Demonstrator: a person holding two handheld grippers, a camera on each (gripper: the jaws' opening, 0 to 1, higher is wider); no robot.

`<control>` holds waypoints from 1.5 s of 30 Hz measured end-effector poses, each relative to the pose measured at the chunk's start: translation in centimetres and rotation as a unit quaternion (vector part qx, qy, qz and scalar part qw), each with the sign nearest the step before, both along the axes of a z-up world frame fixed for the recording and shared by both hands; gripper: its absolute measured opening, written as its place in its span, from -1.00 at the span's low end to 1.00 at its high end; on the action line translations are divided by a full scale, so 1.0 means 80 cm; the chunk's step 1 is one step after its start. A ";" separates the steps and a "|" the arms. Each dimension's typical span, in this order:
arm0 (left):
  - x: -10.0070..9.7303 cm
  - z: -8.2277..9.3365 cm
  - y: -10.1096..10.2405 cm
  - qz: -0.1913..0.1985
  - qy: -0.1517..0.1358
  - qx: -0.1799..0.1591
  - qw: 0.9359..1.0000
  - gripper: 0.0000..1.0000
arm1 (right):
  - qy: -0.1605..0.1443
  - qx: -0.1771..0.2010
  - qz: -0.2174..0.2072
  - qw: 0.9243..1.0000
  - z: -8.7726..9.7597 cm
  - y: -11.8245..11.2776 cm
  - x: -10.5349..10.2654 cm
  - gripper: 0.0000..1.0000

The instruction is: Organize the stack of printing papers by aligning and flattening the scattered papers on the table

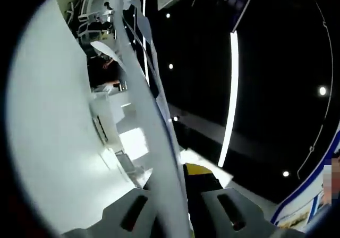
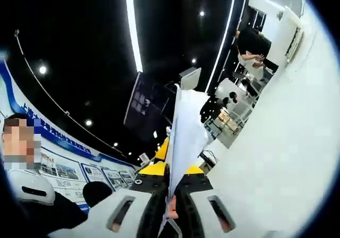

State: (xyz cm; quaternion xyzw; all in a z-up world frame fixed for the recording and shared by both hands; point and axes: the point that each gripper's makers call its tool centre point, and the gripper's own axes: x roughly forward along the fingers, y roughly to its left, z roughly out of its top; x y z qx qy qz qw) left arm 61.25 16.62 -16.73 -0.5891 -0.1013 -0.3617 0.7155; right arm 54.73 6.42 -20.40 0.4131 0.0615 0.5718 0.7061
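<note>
My left tool [image 1: 171,217] clamped on the thin white printing-paper stack [image 1: 154,126] – edge-on between its jaws, my right tool [image 2: 171,209] pinching the same sheets, white counter [image 2: 287,158] alongside

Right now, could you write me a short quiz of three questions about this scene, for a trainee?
1. True or false: the left gripper is shut on the papers.
2. What does the right gripper hold? A) a cup B) papers C) nothing
3. Fill in: in the right gripper view, the papers stand edge-on between the two ____.

Key: 1 true; 2 B; 3 jaws.
</note>
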 end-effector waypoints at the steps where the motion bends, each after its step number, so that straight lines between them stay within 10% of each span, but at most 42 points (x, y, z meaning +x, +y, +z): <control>1: 0.000 -0.001 0.000 0.001 0.001 -0.001 1.000 -0.88 | 0.000 0.002 0.001 1.000 0.001 0.000 -0.001 -1.00; 22: -0.003 -0.017 -0.005 0.019 -0.009 0.060 0.998 -0.65 | -0.038 -0.069 -0.005 0.997 0.028 -0.025 0.001 -1.00; 33: -0.015 0.011 0.046 0.060 -0.037 0.015 0.997 -0.59 | -0.019 -0.037 0.005 0.999 0.053 -0.076 0.004 -1.00; 45: -0.039 0.051 0.045 -0.024 -0.109 0.062 0.992 -0.62 | -0.016 -0.048 0.025 0.998 0.062 -0.105 0.002 -1.00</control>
